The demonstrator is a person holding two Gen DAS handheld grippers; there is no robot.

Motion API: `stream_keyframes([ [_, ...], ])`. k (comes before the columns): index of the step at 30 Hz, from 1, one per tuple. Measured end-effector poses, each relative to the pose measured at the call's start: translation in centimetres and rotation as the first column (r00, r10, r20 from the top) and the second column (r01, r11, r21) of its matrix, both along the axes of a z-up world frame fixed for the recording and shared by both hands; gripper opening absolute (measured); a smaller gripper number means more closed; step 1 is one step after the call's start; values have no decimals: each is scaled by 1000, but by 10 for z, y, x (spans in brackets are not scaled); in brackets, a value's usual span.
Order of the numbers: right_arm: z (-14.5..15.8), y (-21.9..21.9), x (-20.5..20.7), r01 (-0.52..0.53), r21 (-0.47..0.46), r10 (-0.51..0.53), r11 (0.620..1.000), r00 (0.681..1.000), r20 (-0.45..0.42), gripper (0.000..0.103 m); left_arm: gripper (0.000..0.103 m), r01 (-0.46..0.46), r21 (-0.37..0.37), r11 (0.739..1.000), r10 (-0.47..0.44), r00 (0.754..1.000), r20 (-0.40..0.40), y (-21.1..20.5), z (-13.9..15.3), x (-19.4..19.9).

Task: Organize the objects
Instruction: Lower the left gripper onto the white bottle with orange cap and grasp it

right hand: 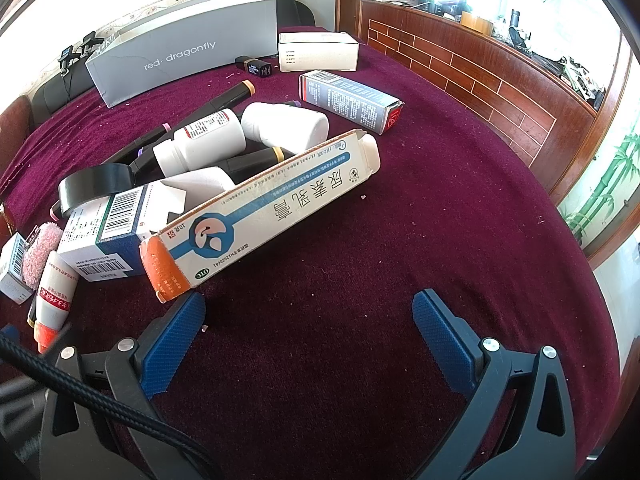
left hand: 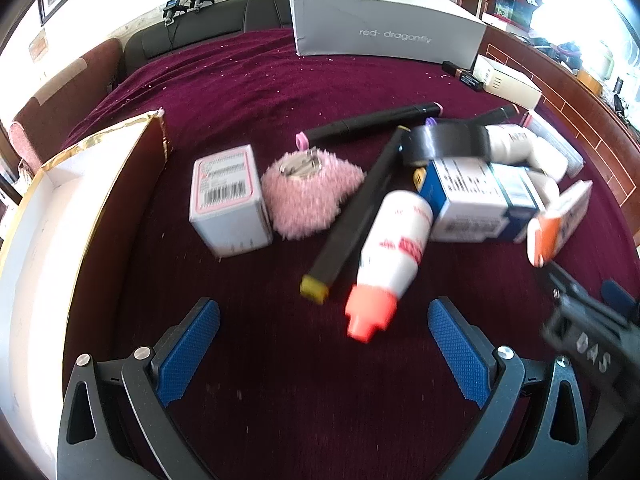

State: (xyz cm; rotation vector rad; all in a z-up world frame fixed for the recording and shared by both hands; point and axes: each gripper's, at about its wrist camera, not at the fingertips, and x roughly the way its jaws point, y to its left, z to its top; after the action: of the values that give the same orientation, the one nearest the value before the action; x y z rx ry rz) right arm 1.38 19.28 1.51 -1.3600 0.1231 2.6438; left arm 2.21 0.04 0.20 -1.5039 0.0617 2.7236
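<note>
Both claws are wide open and nothing is held. The left claw [left hand: 324,344] hangs just near of the white bottle with the orange cap [left hand: 384,256]. The right claw [right hand: 308,336] hangs just near of the long white box with the orange end [right hand: 256,212].

The box should be gripped across its thin sides, not its open far flap, so it is not crushed.

The things lie in a mixed pile on the dark red table [right hand: 400,240]: markers, bottles, boxes, a black tape roll [left hand: 448,140].
</note>
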Motion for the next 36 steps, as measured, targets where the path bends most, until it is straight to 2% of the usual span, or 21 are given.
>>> stream_keyframes([
  [3,0,0,0,0,0,0,1000,1000,0,103,102,11,-10,1000,-11,1000,-3,2,0,5],
  [8,2,-5,-1,-1,2,1,1000,1000,1,103,101,91,20,996,-92,995,47,-5,3,22],
  [11,4,-5,-2,-54,-3,54,999,999,6,103,101,107,112,988,-115,991,66,-23,11,37],
  [14,2,-2,-4,-175,-25,176,984,983,46,103,101,121,198,973,-130,991,36,-45,25,51],
  [17,4,11,-1,-169,-87,173,982,984,48,103,101,105,229,968,-110,994,11,-63,40,56],
  [18,3,9,0,-166,-86,172,982,983,63,103,101,102,237,966,-104,995,-4,-68,45,57],
  [20,-1,-3,1,-212,-9,212,977,972,97,103,101,87,239,967,-83,996,-26,-76,54,57],
  [24,-4,-3,7,-224,-8,224,975,973,65,103,101,98,273,957,-87,995,-52,-81,66,53],
  [26,-1,-1,7,-225,-11,225,974,972,72,103,100,130,280,951,-117,991,-63,-73,69,52],
  [28,4,4,11,-201,-28,202,979,978,56,100,93,176,268,947,-161,984,-80,-59,72,49],
  [29,10,7,15,-177,-40,178,983,984,14,100,90,203,251,946,-186,978,-90,-50,73,49],
  [30,15,12,20,-153,-51,152,987,988,-38,100,84,225,237,945,-206,973,-99,-43,74,47],
  [31,20,18,28,-132,-59,126,990,987,-96,100,73,249,227,941,-230,967,-108,-35,74,45],
  [32,24,24,35,-110,-69,99,992,984,-149,100,67,275,223,935,-256,960,-111,-26,73,42],
  [34,27,31,43,-92,-104,71,990,979,-189,100,47,300,226,927,-288,954,-87,-13,65,29],
  [36,30,38,48,-74,-128,45,989,976,-215,100,38,293,225,929,-288,956,-58,-6,56,18],
])
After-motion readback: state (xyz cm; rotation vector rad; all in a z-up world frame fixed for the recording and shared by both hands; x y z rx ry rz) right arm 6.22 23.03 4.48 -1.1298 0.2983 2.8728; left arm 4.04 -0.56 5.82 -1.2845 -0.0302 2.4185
